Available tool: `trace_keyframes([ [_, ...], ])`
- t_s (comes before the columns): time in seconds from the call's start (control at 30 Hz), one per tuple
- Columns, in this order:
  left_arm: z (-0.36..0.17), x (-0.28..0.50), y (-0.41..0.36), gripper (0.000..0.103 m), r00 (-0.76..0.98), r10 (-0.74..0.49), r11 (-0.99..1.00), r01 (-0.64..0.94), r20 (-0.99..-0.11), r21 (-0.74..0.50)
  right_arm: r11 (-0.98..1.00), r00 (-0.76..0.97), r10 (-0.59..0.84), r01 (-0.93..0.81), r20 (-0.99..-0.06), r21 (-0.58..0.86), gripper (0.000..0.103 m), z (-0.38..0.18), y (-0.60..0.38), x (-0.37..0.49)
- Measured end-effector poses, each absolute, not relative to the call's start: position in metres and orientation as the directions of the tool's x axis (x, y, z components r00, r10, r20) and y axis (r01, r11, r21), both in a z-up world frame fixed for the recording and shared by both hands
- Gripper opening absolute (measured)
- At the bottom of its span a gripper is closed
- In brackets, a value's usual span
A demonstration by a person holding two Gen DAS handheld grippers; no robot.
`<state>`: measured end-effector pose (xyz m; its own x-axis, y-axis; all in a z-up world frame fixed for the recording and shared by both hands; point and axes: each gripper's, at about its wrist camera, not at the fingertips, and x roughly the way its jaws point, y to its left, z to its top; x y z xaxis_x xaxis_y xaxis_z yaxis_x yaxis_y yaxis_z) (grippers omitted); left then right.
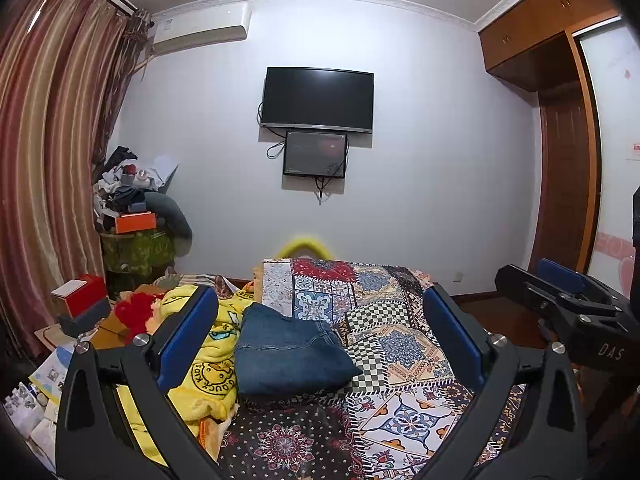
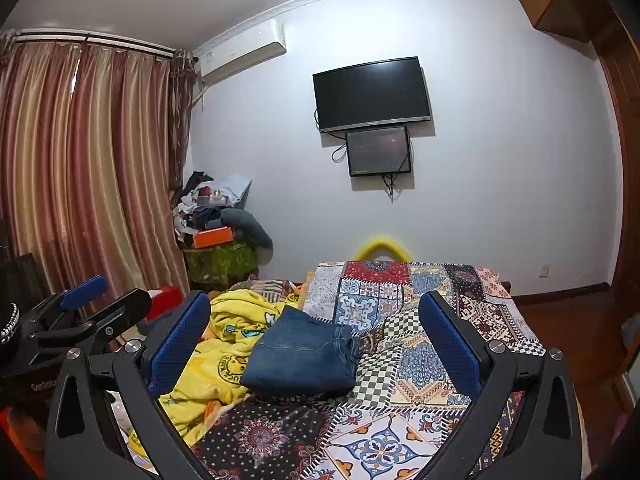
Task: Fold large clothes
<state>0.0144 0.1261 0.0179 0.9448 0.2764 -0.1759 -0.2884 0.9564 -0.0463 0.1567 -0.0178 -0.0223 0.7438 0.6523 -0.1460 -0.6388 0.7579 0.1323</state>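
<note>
A pair of blue jeans lies folded into a compact stack on the patchwork bedspread; it also shows in the right wrist view. My left gripper is open and empty, held above the bed with the jeans between and beyond its blue pads. My right gripper is open and empty too, raised short of the jeans. Each gripper shows at the edge of the other's view: the right one, the left one.
A yellow duck-print blanket lies bunched left of the jeans. Boxes and clutter crowd the bed's left side by the striped curtain. A television hangs on the far wall. A wooden wardrobe stands right.
</note>
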Motion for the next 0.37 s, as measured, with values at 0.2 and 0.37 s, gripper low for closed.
trace_keyframes([
  [0.2,0.0176,0.0154,0.1234,0.103,0.946,0.272,0.958,-0.284,-0.177,-0.047,0.759,0.744,0.651,-0.637,-0.149,0.133,0.103,-0.0231,-0.0168,0.1576],
  [0.37,0.0181,0.0151,0.1246,0.103,0.947,0.268,0.958,-0.282,-0.18,-0.059,0.759,0.744,0.651,-0.637,-0.15,0.134,0.103,-0.0232,-0.0165,0.1575],
])
